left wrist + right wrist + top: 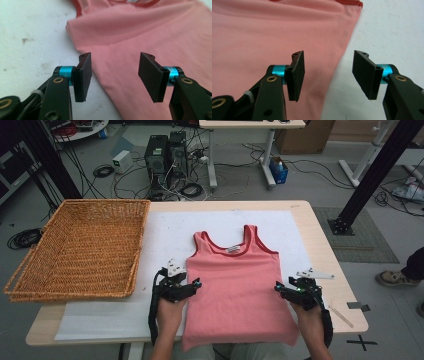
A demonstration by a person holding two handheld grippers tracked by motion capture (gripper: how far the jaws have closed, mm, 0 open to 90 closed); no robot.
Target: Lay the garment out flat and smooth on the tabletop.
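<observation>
1. The left gripper [114, 76] has its jaws parted with nothing pinched between them; its pads [83, 75] hang just above the side edge of the pink tank top [155, 32], the fabric edge running under the gap

2. The right gripper [328, 75] is likewise released, pads [365, 73] apart, with the shirt's other side edge passing beneath the gap; one pad sits over pink cloth, the other over the white sheet [392, 30]

3. In the high view the left gripper [196, 285] and right gripper [278, 288] flank the tank top [235, 290] at about mid-body, each tip at a side seam, held by a hand [170, 312] coming in from the near edge

4. The tank top lies flat, straps away from the person, red trim at neck and armholes, hem hanging slightly over the near table edge

5. It rests on the white sheet [165, 235] that covers most of the wooden table [322, 250]

6. The wicker basket [30, 270] stands on the left end of the table, overhanging its edge, well apart from the shirt; its inside shows only bare weave, nothing in it

7. Beyond the table, computer towers [165, 155] and tangled cables lie on the floor
</observation>
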